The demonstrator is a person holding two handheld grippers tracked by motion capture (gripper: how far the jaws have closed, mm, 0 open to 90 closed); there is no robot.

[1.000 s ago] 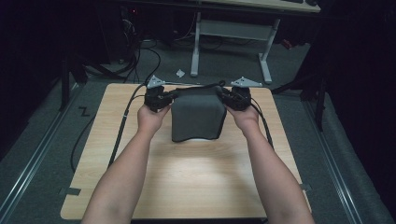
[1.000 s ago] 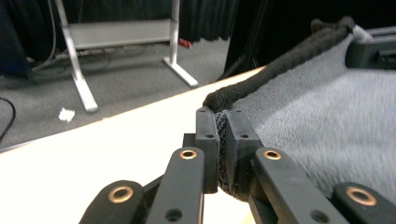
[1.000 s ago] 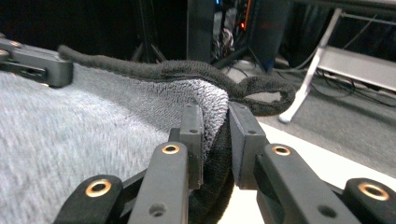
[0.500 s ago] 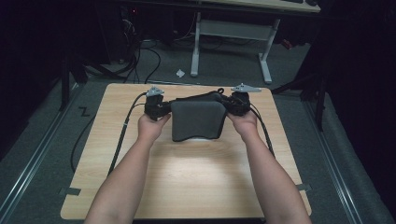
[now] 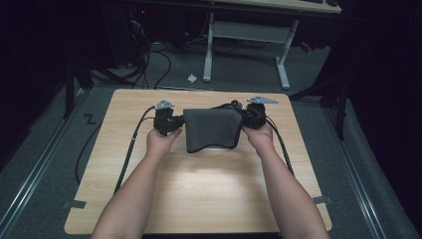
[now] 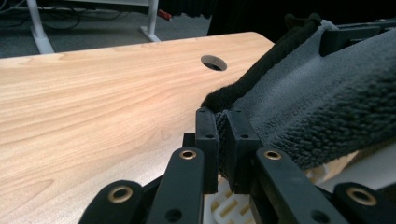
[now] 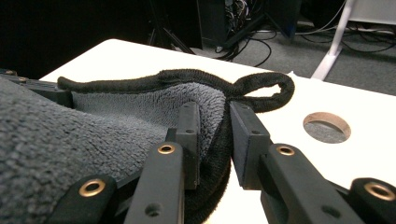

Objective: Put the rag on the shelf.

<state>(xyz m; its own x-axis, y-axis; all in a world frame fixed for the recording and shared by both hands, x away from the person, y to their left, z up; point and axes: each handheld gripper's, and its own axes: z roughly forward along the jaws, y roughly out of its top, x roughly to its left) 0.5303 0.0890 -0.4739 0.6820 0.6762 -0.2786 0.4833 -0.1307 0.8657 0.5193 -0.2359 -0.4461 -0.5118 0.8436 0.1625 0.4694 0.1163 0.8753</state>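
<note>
While the grey towel is draped over a pale object at about twelve o'clock of the wooden table, it is held at two opposite corners. The left gripper, at nine o'clock of the towel, is closed tight on the dark hemmed corner; in the left gripper view the pile is seen squeezed flat between the two jaws. The right gripper, at three o'clock of the towel, has just been opening its jaws. In the right gripper view, the towel edge lies between them against the left jaw, and a gap stands between the cloth and the other jaw, so this corner is judged loose rather than pinched. A hem loop sticks out past the jaw tips.

As far as can be judged, the laying of the towel is nearly done: the cloth is spread flat across its top and hangs down the near side. Both corners are yet to be let go and the grippers drawn back.

A white slotted thing, perhaps a basket or rack, is glimpsed under the towel in the left gripper view. What it holds cannot be told, as it is covered. A round cable hole lies in the tabletop beyond the right jaws.
</note>
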